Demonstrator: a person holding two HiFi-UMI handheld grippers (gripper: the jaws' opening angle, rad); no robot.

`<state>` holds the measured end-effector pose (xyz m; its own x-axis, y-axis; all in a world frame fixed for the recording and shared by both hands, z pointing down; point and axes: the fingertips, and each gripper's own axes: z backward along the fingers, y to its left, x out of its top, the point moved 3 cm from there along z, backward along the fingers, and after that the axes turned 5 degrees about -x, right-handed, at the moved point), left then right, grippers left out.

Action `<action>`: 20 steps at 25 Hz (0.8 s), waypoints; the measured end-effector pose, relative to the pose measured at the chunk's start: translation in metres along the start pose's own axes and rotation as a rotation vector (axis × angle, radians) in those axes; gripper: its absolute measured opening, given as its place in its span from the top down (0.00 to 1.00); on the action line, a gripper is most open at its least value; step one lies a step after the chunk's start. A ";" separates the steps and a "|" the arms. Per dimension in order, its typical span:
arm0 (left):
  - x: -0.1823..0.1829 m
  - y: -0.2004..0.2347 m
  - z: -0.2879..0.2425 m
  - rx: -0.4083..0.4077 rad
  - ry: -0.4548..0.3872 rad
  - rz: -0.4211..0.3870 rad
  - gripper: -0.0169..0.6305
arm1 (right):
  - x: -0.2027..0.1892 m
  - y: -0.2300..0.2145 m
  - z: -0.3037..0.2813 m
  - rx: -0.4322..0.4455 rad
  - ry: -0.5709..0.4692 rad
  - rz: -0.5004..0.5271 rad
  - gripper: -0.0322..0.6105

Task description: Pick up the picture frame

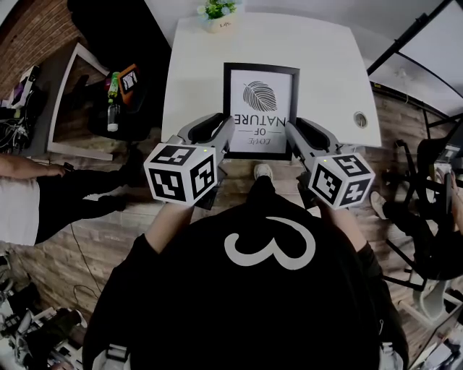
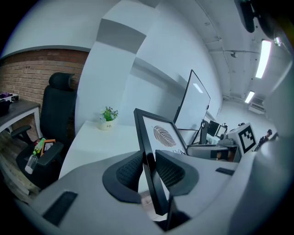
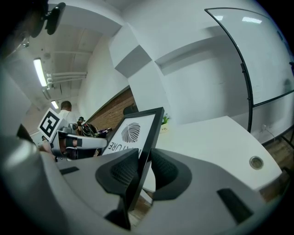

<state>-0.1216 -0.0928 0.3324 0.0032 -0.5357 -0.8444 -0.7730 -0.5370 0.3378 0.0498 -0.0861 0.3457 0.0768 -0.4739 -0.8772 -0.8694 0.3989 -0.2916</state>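
Left gripper (image 1: 219, 124) and right gripper (image 1: 298, 128) each clamp a side edge of the one picture frame (image 1: 260, 108), which seems lifted just clear of the single white table (image 1: 195, 79). It is best to raise both together and level, so the frame does not twist. Beyond stands one potted plant (image 1: 217, 13).

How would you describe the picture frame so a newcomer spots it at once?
Start at the white table. Over its near edge, the left tool and right tool clamp a black picture frame by its sides. Its leaf print sets it apart from the small potted plant at the far edge.
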 end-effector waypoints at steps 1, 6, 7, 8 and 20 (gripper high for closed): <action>0.000 0.000 0.001 0.000 -0.003 0.000 0.83 | 0.001 0.001 0.000 0.000 -0.002 0.000 0.79; 0.004 -0.002 0.005 -0.004 -0.019 -0.002 0.83 | 0.003 0.004 0.005 0.005 -0.014 -0.016 0.79; 0.004 -0.003 0.006 -0.004 -0.021 -0.003 0.83 | 0.004 0.004 0.005 0.006 -0.016 -0.016 0.79; 0.005 -0.003 0.006 -0.003 -0.022 -0.005 0.83 | 0.004 0.004 0.005 0.005 -0.017 -0.013 0.79; 0.004 -0.003 0.006 -0.008 -0.017 -0.015 0.83 | 0.004 0.005 0.005 -0.003 -0.030 -0.004 0.79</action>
<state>-0.1236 -0.0894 0.3254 0.0039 -0.5165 -0.8563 -0.7676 -0.5504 0.3285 0.0484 -0.0824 0.3387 0.0949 -0.4520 -0.8869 -0.8707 0.3942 -0.2940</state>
